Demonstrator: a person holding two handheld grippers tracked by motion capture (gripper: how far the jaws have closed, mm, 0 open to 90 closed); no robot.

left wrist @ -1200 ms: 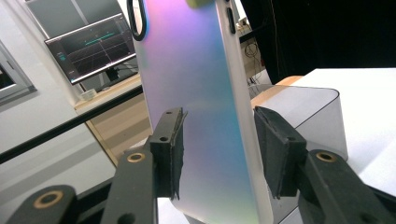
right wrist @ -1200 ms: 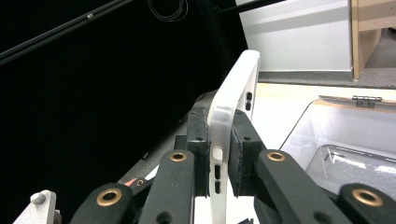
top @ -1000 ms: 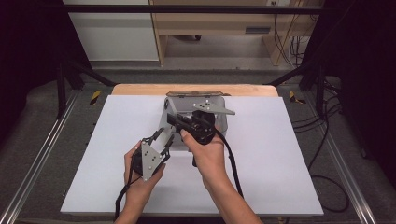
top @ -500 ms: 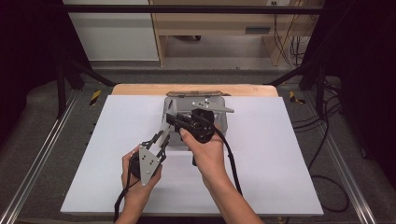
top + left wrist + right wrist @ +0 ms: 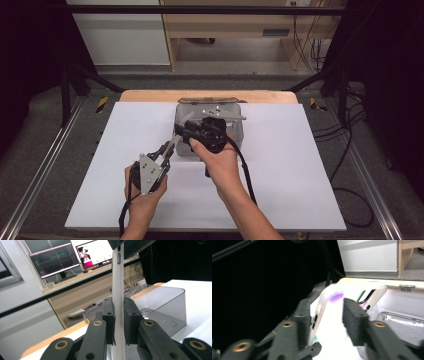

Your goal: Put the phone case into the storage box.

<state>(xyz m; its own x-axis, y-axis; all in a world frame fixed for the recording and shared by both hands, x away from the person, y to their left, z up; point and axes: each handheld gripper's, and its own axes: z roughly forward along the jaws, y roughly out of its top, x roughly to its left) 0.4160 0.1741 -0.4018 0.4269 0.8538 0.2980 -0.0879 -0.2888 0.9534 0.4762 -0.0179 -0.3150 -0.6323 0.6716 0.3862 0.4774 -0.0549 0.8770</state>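
— Phone case (image 5: 118, 302), where is it?

— Up in the air between the two tools, over the front left corner of the clear box (image 5: 235, 131) that sits at the far middle of the white desk (image 5: 300, 165). In the left gripper view it is a thin white edge standing upright between the black jaws. In the right gripper view it shows as a frosted shell with a camera cutout.

— Who has hold of it?

— The left hand-held gripper (image 5: 169, 150) is closed on the case's lower end, its pads pressed against both faces. The right hand-held gripper (image 5: 184, 129) sits at the upper end. Its jaws are parted: the case lies against the left jaw, and the right jaw stands clear of it with a visible gap. So the right one holds nothing firmly as far as can be judged.

— Which way does the case run?

— Its long axis runs from the left tool, near the person, up and away toward the right tool and the box. The right hand (image 5: 220, 160) is the nearer one to the box, so any move into the box likely turns on that end.

— And the box itself?

— Open, with something flat and pale in its bottom; what it is cannot be told.
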